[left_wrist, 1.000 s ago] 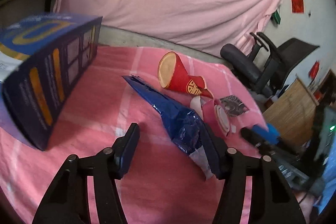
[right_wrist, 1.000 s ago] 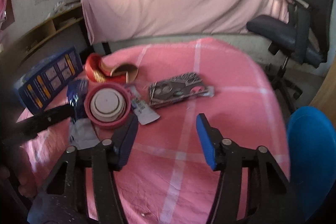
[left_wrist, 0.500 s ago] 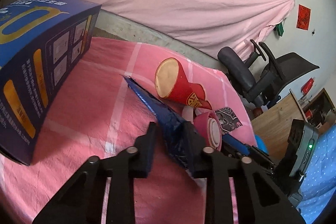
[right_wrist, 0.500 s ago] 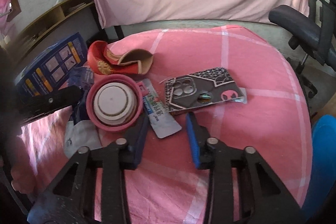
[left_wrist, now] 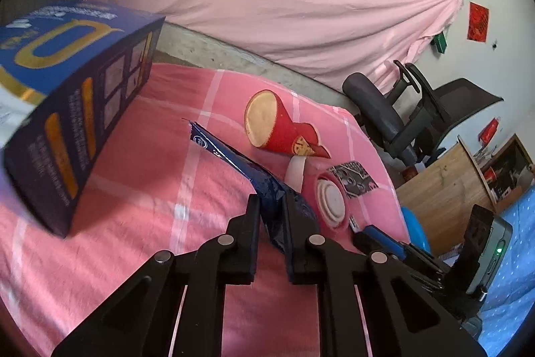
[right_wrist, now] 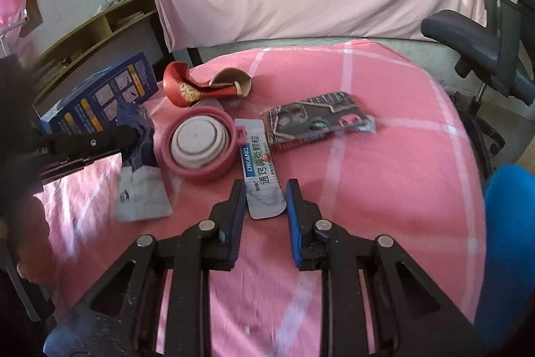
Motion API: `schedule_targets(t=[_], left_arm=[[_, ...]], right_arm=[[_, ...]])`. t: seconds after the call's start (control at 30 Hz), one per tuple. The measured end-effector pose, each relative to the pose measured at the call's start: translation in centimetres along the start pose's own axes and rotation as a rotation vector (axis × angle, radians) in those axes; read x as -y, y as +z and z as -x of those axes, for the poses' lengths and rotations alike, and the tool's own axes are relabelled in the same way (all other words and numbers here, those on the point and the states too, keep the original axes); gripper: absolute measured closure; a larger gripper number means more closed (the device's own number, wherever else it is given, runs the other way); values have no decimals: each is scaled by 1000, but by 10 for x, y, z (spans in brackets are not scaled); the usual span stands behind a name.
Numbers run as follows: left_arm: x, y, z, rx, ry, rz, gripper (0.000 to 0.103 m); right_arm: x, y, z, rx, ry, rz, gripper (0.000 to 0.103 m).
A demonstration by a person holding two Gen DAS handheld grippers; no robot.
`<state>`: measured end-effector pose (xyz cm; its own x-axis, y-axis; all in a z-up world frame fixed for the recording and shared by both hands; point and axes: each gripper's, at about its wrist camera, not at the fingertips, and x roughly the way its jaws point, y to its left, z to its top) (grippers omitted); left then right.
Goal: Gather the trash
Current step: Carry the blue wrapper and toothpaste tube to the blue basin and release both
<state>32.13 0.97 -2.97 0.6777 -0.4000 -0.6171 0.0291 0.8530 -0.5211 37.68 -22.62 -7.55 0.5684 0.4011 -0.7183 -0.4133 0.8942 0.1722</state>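
While the left gripper [left_wrist: 271, 206] is pinching the blue wrapper [left_wrist: 234, 156] near the middle of the table [right_wrist: 384, 189], the right gripper [right_wrist: 263, 193] is straddling the white sachet [right_wrist: 262, 179] beside the pink lid [right_wrist: 199, 143], jaws apart. Closing squarely on the sachet's near end, clear of the lid, should be giving the cleanest pickup.

A crinkled, glossy dark-blue foil snack wrapper [left_wrist: 230, 158] lies on the matt pink checked cotton tablecloth [left_wrist: 140, 189] beside a smooth blue printed cardboard box [left_wrist: 67, 89], a crushed red paper cup [left_wrist: 277, 129] and a matt pink plastic lid [right_wrist: 197, 143].
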Motion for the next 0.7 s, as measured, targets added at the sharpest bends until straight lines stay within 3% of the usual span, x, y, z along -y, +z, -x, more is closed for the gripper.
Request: schedule_targets(t=[0.4,0.7], left_arm=[[51,-37,32,69,29,-174,94],[102,-34,34,173,23,-291,94]], right_arm=[[3,-18,35,83,-19,-7,55],[5,-20,84,372,-45,-20,55]])
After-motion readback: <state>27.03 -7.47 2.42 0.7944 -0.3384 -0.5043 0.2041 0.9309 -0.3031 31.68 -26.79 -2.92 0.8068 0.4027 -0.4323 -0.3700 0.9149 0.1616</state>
